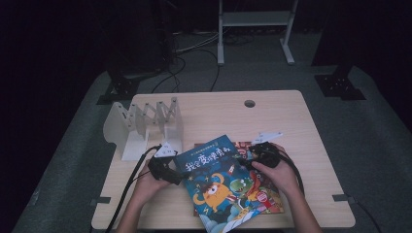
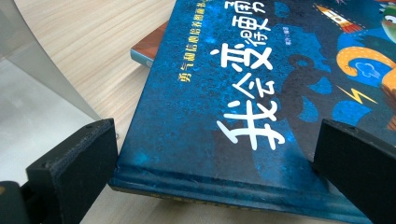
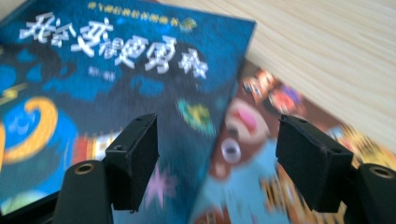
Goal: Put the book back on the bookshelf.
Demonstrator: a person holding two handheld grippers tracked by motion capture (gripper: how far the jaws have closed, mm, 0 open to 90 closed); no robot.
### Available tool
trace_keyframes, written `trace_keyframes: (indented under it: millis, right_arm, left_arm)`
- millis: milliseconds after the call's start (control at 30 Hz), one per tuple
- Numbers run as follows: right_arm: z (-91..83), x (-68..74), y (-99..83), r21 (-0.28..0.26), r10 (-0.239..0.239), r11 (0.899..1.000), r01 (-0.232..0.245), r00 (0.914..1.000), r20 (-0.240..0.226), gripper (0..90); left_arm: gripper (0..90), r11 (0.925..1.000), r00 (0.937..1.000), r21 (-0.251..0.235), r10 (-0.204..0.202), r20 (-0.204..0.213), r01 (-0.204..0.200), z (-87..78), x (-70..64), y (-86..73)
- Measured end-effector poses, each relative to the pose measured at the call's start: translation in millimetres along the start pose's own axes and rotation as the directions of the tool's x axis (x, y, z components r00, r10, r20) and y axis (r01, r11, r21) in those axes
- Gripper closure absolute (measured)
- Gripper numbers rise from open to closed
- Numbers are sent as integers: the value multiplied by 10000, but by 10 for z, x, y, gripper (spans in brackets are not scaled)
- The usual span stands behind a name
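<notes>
A blue picture book (image 1: 221,182) lies on the near middle of the wooden table (image 1: 286,114), resting on top of a second, reddish book (image 1: 262,189) that sticks out to its right. The left gripper (image 1: 167,172) sits at the blue book's left edge, jaws spread wide with the book's spine between them. The right gripper (image 1: 260,155) hovers over the books' far right part, jaws wide apart, holding nothing. A white folding rack (image 1: 145,124) stands at the far left

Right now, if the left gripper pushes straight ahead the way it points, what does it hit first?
Most likely the blue book: its near edge lies between the open jaws of the left gripper, just ahead. Whether they already touch is unclear.
</notes>
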State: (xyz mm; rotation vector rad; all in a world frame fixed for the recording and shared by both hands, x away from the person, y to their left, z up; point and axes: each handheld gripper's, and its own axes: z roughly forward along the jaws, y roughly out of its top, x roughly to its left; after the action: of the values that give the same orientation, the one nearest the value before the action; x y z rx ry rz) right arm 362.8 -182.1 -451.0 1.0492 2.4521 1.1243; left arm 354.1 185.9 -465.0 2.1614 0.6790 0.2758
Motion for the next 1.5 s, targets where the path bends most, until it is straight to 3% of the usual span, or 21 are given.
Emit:
trace_keyframes:
  millis: [467,767,1000,1133,1233,1333,1400,1500]
  right_arm:
    - [-604,80,-636,-597,120,9982,-112,9998,131,289]
    - [-852,163,-864,-481,-108,9988,116,9998,172,284]
    - [-959,213,-1045,-308,-149,9994,149,9999,26,288]
    - [-1003,260,-1160,-368,-180,9992,169,9994,-296,283]
    - [-970,334,-1213,-93,-521,9986,518,9977,-423,267]
    - [-965,329,-1217,-154,-432,9990,427,9985,-343,264]
    - [-960,308,-1207,-303,-399,9987,403,9991,141,299]
    - [-949,286,-1187,-268,-410,9988,416,9989,219,290]
  left_arm:
    - [0,10000,10000,25,-19,-14,19,-12,-7,-12]
    - [0,10000,10000,22,-50,-31,50,-16,-15,-15]
    - [0,10000,10000,16,-68,-11,68,-15,-10,-17]
    - [0,10000,10000,17,-76,-17,76,-15,-11,-17]
    - [0,10000,10000,23,-79,-22,79,-15,-12,-16]
    - [0,9999,9999,75,-101,10,101,-19,-17,-14]
    - [0,9998,9998,155,-151,117,149,-25,-24,-16]
    - [0,9997,9998,197,-149,119,147,-33,-28,-16]
